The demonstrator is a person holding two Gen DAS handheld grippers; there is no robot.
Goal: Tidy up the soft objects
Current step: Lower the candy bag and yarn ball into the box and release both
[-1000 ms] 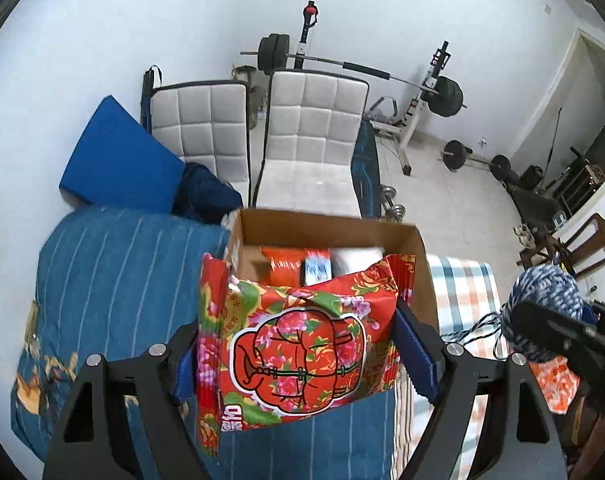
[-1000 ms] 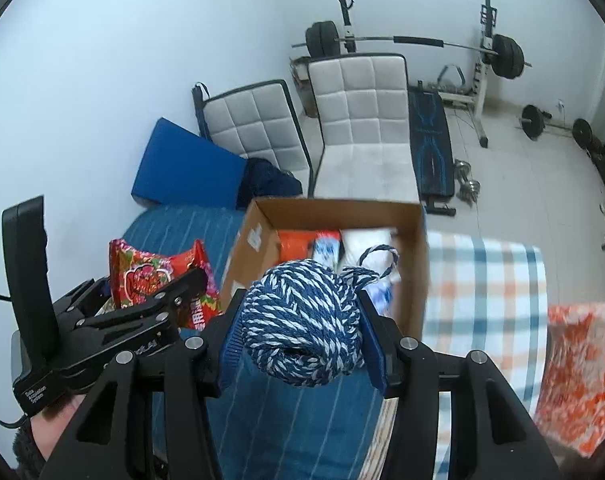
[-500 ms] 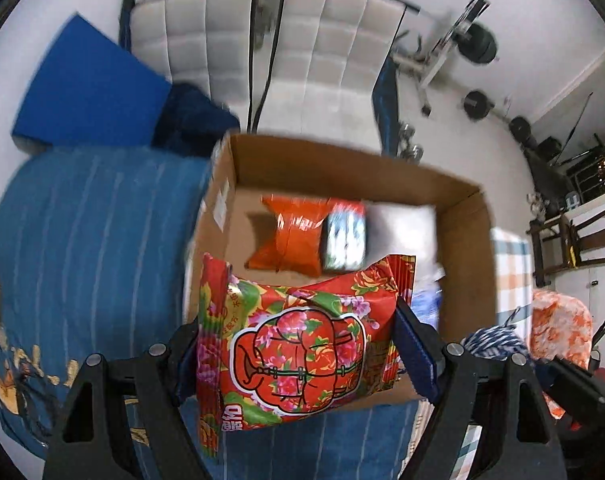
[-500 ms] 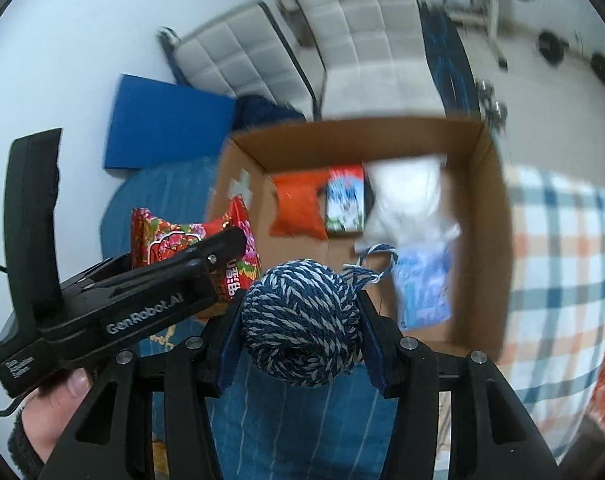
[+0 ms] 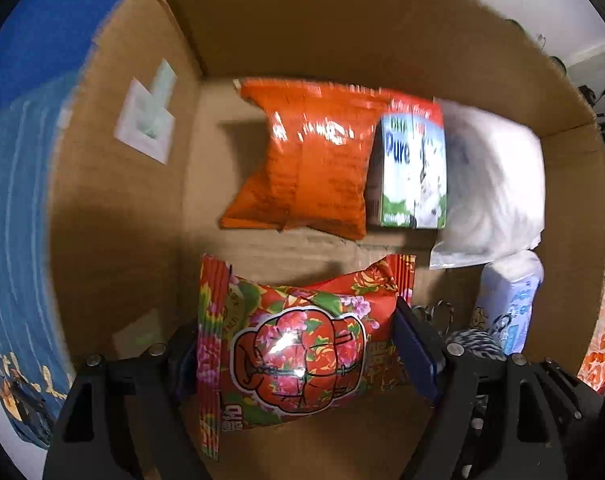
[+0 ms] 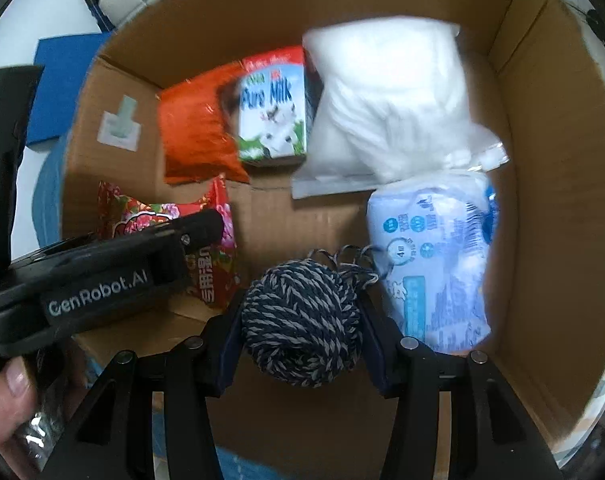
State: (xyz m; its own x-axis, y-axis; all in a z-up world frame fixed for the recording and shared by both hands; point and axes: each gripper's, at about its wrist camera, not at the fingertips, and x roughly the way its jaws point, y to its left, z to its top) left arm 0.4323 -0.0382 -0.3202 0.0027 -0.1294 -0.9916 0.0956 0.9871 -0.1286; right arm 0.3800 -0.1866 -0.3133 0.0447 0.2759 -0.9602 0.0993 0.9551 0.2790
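Two soft items are held low inside the cardboard box (image 5: 114, 208), ready to be set down. In the left wrist view the left tool (image 5: 298, 356) is seen pinching a floral snack bag (image 5: 298, 348) by its sides, at the lower centre of the frame, over bare box floor. In the right wrist view the right tool (image 6: 300, 324) is seen clamped on a blue-and-white yarn ball (image 6: 300, 322), lower centre, with a loose strand trailing toward the upper right.

The upper part of the box is already filled: an orange bag (image 5: 306, 164) at centre, a milk carton (image 5: 414, 172) touching its right edge, a white pouch (image 5: 498, 192) at upper right, and a blue-printed pack (image 6: 434, 260) below the pouch, along the right wall.

The step in hand is judged to be the release of both items. It would be done well if each is lowered until it rests on the cardboard before the jaws are spread, so that nothing drops or rolls. The snack bag is best laid flat in the free space at lower left, below the orange bag. The yarn is best set just beside the blue-printed pack, where it can be stopped from rolling, and the strand should be kept clear of the jaws as they are withdrawn. Since the two tools work close together, one release at a time is advised.
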